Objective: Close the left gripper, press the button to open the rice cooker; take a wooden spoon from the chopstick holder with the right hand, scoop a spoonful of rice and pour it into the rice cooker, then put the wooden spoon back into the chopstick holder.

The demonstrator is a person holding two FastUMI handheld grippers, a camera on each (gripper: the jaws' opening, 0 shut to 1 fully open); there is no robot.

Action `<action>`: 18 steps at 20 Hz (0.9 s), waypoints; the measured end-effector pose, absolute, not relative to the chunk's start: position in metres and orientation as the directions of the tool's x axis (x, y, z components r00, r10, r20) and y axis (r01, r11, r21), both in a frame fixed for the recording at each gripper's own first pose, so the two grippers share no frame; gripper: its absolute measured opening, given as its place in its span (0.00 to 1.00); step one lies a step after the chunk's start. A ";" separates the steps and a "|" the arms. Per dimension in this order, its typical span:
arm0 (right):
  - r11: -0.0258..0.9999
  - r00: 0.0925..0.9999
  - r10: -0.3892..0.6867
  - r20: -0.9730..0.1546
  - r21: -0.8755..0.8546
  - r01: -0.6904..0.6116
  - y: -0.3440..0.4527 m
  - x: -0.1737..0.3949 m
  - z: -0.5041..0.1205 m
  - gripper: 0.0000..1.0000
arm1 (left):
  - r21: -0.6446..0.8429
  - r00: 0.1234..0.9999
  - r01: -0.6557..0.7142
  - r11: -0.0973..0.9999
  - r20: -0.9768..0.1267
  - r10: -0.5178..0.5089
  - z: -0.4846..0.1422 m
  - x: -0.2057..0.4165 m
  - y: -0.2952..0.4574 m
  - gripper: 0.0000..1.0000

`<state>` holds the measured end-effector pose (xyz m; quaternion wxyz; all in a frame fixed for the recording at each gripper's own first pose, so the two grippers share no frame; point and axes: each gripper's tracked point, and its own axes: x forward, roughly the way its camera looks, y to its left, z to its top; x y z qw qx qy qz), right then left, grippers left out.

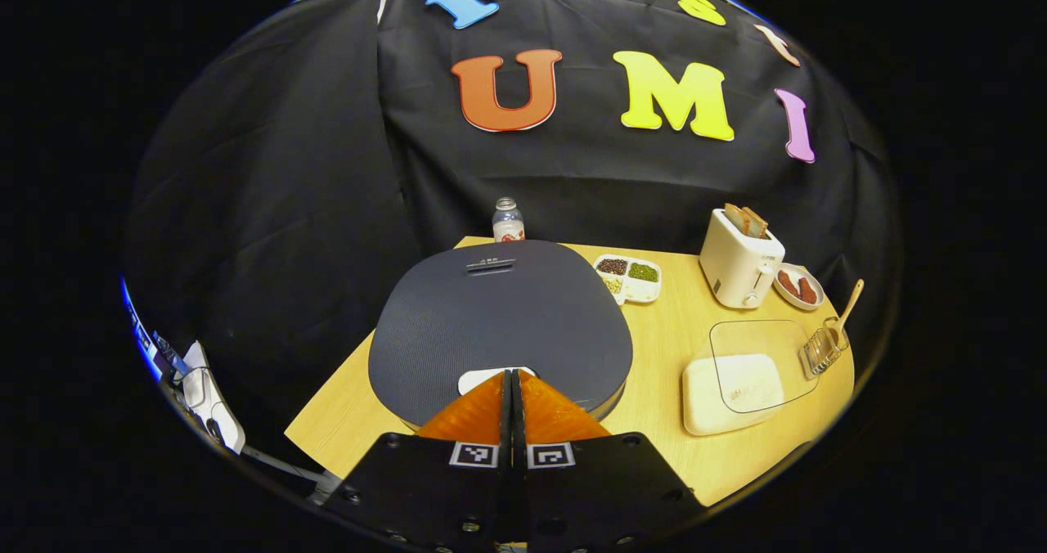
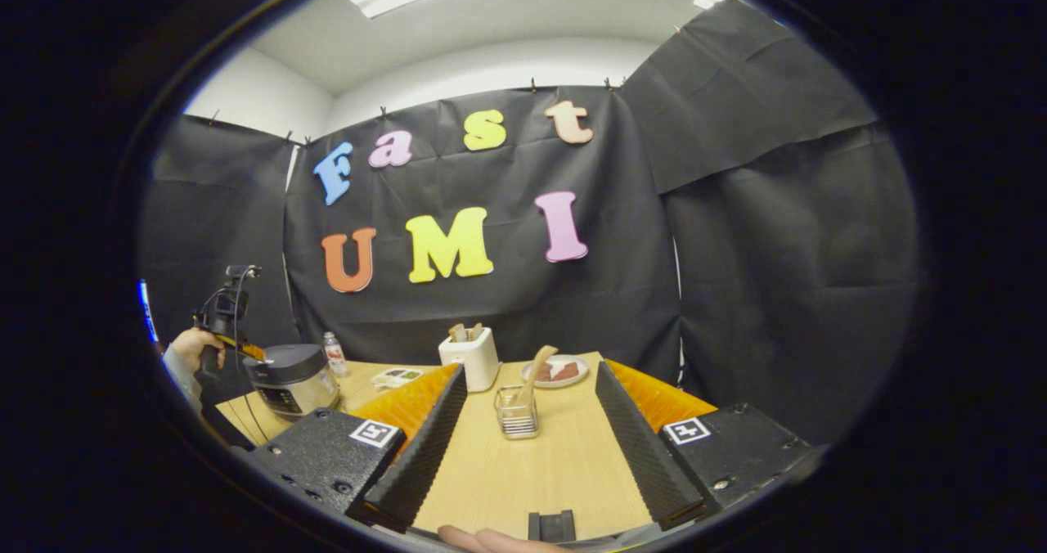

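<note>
While the left hand-held gripper (image 1: pixel 511 377), clenched, hovers over the rice cooker (image 1: pixel 499 324), push its tips squarely down on the pale button (image 1: pixel 491 375); the right hand-held gripper (image 2: pixel 523 402) waits released before the wooden spoon (image 2: pixel 536 369).

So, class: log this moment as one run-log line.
left tool shut above rice cooker lid | right tool open | wooden spoon in holder

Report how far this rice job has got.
Done: left claw is shut. In hand: it hovers over the closed rice cooker at its button. Left: opening it; right claw, open, faces the wooden spoon in the chopstick holder; scoop, pour, return.
</note>
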<state>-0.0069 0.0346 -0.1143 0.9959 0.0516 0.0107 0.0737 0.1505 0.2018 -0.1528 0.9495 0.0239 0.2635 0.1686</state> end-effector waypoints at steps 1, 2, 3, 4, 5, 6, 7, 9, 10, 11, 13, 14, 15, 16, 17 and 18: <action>0.982 0.987 0.155 -0.030 0.109 -0.151 0.035 -0.005 -0.118 1.00 | 0.125 0.817 -0.298 0.946 -0.479 0.320 -0.151 0.156 0.202 0.00; 0.983 0.987 0.154 -0.043 0.113 -0.148 0.034 -0.003 -0.122 1.00 | 0.105 0.799 -0.302 0.947 -0.515 0.312 -0.162 0.153 0.202 0.00; 0.984 0.988 0.147 -0.053 0.113 -0.140 0.032 -0.002 -0.122 0.96 | 0.087 0.800 -0.302 0.949 -0.519 0.302 -0.159 0.151 0.199 0.00; 0.984 0.988 0.145 -0.055 0.112 -0.138 0.030 -0.002 -0.122 1.00 | 0.081 0.788 -0.296 0.952 -0.543 0.291 -0.165 0.156 0.200 0.00; 0.984 0.988 0.143 -0.052 0.113 -0.137 0.030 -0.003 -0.120 1.00 | 0.078 0.770 -0.288 0.954 -0.573 0.279 -0.168 0.154 0.199 0.00; 0.984 0.989 0.142 -0.051 0.114 -0.135 0.031 -0.003 -0.120 1.00 | 0.085 0.772 -0.277 0.957 -0.573 0.274 -0.165 0.151 0.199 0.00; 0.984 0.989 0.141 -0.050 0.116 -0.135 0.032 -0.003 -0.121 0.96 | 0.090 0.757 -0.275 0.957 -0.594 0.274 -0.167 0.150 0.199 0.00; 0.983 0.987 0.146 -0.061 0.120 -0.138 0.037 -0.002 -0.125 1.00 | 0.141 0.746 -0.269 0.953 -0.595 0.298 -0.167 0.150 0.200 0.00; 0.981 0.986 0.154 -0.067 0.126 -0.145 0.040 -0.001 -0.129 1.00 | 0.158 0.739 -0.277 0.948 -0.596 0.315 -0.167 0.149 0.203 0.00; 0.978 0.983 0.170 -0.073 0.134 -0.159 0.045 0.000 -0.132 1.00 | 0.163 0.738 -0.289 0.943 -0.590 0.328 -0.165 0.150 0.203 0.00; 0.973 0.981 0.186 -0.047 0.144 -0.178 0.050 0.008 -0.132 1.00 | 0.164 0.732 -0.316 0.935 -0.585 0.350 -0.164 0.151 0.203 0.00; 0.976 0.984 0.173 -0.041 0.139 -0.166 0.046 0.016 -0.137 0.96 | 0.168 0.728 -0.326 0.930 -0.584 0.360 -0.164 0.150 0.202 0.00; 0.981 0.986 0.158 -0.051 0.123 -0.151 0.042 0.023 -0.144 0.95 | 0.181 0.726 -0.329 0.927 -0.579 0.371 -0.162 0.147 0.202 0.00; 0.984 0.986 0.153 -0.073 0.106 -0.145 0.042 0.026 -0.156 1.00 | 0.169 0.731 -0.348 0.922 -0.567 0.380 -0.158 0.143 0.201 0.00; 0.984 0.983 0.159 -0.088 0.099 -0.150 0.045 0.027 -0.163 1.00 | 0.158 0.749 -0.363 0.918 -0.537 0.388 -0.153 0.144 0.199 0.01; 0.982 0.982 0.166 -0.095 0.102 -0.156 0.047 0.028 -0.166 1.00 | 0.145 0.770 -0.375 0.916 -0.502 0.394 -0.143 0.140 0.197 0.01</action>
